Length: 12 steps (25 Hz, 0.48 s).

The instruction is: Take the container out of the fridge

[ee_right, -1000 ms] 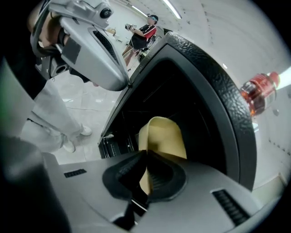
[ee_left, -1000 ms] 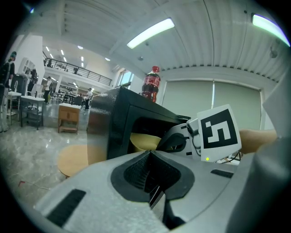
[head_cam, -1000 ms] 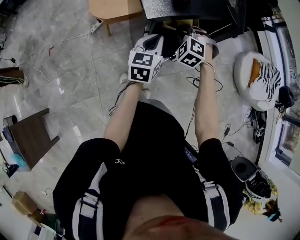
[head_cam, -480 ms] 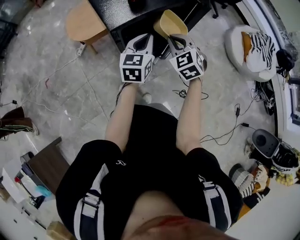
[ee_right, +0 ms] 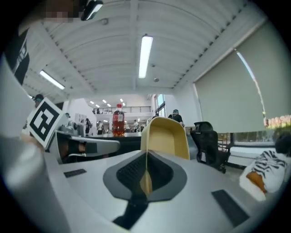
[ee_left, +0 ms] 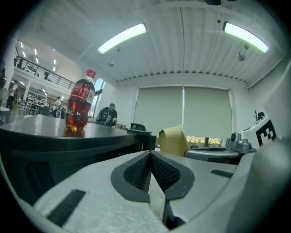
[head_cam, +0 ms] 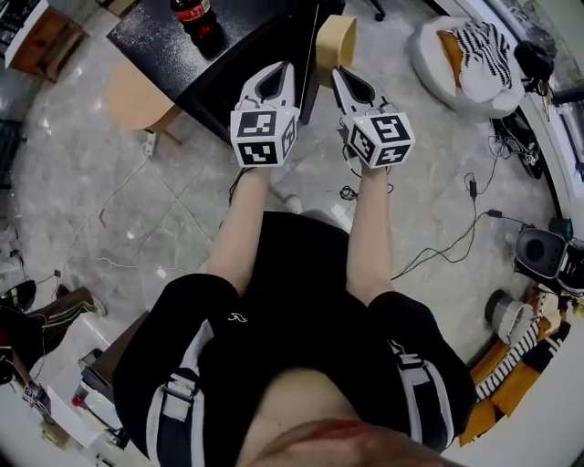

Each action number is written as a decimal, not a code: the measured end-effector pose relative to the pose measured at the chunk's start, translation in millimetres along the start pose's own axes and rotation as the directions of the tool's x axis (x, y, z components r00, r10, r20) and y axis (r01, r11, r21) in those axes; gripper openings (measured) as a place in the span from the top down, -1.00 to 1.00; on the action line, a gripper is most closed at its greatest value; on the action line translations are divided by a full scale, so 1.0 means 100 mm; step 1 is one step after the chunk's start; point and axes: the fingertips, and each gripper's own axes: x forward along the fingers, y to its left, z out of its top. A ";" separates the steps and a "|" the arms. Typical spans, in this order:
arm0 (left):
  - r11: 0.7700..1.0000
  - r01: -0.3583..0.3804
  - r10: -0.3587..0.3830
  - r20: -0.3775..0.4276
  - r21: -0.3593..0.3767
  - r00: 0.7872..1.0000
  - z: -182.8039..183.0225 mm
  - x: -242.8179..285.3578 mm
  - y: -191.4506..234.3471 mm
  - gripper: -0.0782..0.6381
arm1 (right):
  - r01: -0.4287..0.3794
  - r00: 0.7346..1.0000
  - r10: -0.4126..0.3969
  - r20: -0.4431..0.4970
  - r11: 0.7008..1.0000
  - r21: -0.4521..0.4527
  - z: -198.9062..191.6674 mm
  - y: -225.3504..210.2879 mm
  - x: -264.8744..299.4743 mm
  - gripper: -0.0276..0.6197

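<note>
**Between my right jaws: the container, carried by its rim**

Between the jaws of my right gripper sits one wall of the tan container. The jaws are clamped on it, one inside the wall and one outside, so the tub juts out ahead of the gripper with its hollow side facing back toward me. I judge the rim pinch is used because the tub is too wide to span, while its wall gives the jaws two faces to bite. It looks empty, though the wide-angle view hides its floor, so I would not swear to that.

My left gripper has its jaws pressed together on nothing. It rides just beside the right one, I think to keep clear yet be ready to steady the tub if it swings.

From the head view both grippers are held out side by side in front of me. The container is near the corner of the black table, and a cola bottle stands on that table well apart from it. No fridge shows in any view, so I take the container as already out, with only a place to set it down left to find.
</note>
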 end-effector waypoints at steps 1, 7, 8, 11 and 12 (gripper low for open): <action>1.000 0.002 -0.003 0.014 0.006 1.000 0.06 0.00 -0.04 0.76 | 0.020 0.999 -0.022 0.032 0.999 0.050 0.06 -0.06 -0.05 0.87; 0.999 0.024 -0.026 0.050 0.031 0.998 0.26 0.00 -0.18 0.76 | 0.113 0.984 -0.138 0.112 0.973 0.203 0.20 -0.34 -0.32 0.87; 0.999 0.029 -0.031 0.049 0.035 0.998 0.27 -0.01 -0.20 0.76 | 0.123 0.981 -0.149 0.120 0.972 0.202 0.21 -0.36 -0.35 0.87; 0.998 0.038 -0.040 0.043 0.041 0.998 0.27 -0.01 -0.24 0.76 | 0.138 0.978 -0.166 0.127 0.969 0.203 0.20 -0.38 -0.41 0.87; 0.998 0.040 -0.041 0.042 0.041 0.998 0.26 -0.01 -0.25 0.76 | 0.140 0.977 -0.168 0.128 0.969 0.203 0.20 -0.38 -0.42 0.87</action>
